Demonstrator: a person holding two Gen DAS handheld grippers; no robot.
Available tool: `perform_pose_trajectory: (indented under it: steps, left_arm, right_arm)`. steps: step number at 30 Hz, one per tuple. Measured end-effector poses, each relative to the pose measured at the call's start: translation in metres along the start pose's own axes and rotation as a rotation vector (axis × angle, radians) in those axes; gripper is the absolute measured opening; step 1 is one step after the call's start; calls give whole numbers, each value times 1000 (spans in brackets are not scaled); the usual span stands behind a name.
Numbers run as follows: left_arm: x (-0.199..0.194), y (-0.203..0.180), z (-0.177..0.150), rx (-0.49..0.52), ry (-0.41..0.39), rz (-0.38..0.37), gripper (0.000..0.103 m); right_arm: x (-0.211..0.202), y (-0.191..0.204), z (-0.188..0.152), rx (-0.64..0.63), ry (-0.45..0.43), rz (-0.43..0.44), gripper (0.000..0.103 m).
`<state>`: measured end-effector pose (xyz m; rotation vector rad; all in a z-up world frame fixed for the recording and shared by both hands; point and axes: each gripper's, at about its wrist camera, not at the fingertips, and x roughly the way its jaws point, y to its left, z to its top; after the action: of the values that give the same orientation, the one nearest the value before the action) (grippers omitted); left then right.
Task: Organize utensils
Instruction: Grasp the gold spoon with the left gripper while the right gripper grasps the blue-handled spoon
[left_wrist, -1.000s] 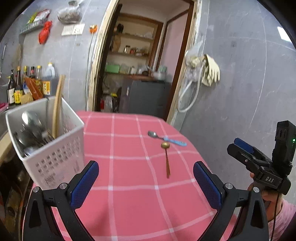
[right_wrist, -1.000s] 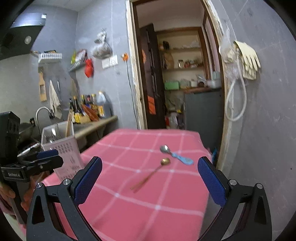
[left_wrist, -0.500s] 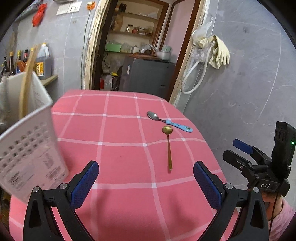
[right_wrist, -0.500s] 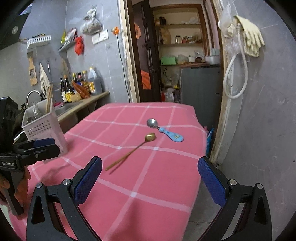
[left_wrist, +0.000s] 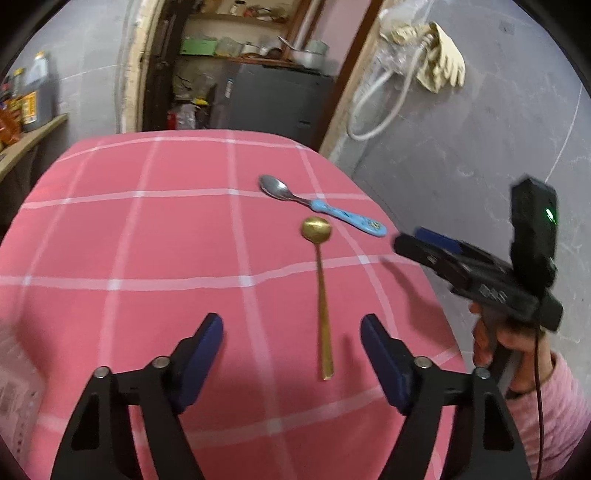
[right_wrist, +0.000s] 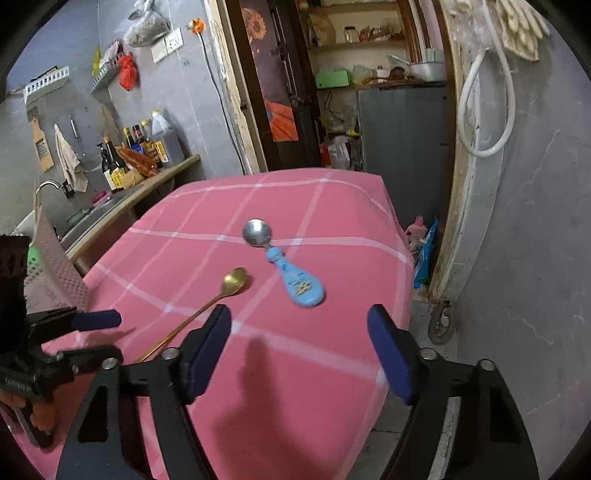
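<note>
On the pink checked tablecloth (left_wrist: 166, 240) lay two utensils, touching nothing but the cloth: a gold spoon (left_wrist: 320, 295) with a long thin handle, and just beyond its bowl a steel spoon with a blue handle (left_wrist: 321, 206). Hovered above them, both tools: left gripper (left_wrist: 291, 347) over the gold handle's near end, right gripper (right_wrist: 299, 343) short of the blue handle. Jaws of each stood apart, having just been closing partway, with nothing between the pads.

Best done, probably, by dropping each gripper straight onto its own spoon, left on gold, right on blue, pads square across the handle. Thin flat metal on soft cloth (liable to slide or pinch the fabric), so worth pressing low and closing slowly, and keeping the two tools clear of each other.

Only a slice of the white perforated basket (right_wrist: 55, 273) showed at the left edge of the right wrist view; contents could not be told.
</note>
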<state>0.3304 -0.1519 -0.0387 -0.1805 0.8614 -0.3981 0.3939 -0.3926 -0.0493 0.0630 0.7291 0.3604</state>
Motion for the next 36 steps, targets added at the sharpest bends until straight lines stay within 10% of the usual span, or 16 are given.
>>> perform_pose_trajectory:
  steps: [13, 16, 23, 36]
  left_arm:
    - [25, -7, 13, 26, 56, -9, 33]
    - [27, -16, 12, 87, 83, 47, 28]
    - [22, -17, 14, 73, 123, 43, 7]
    - [-15, 1, -32, -73, 234, -34, 6]
  right_arm:
    - [37, 13, 18, -126, 63, -3, 43]
    - [35, 18, 20, -159, 79, -30, 22]
    - [29, 30, 16, -200, 127, -27, 20]
    - [-25, 52, -29, -133, 210, 4, 19]
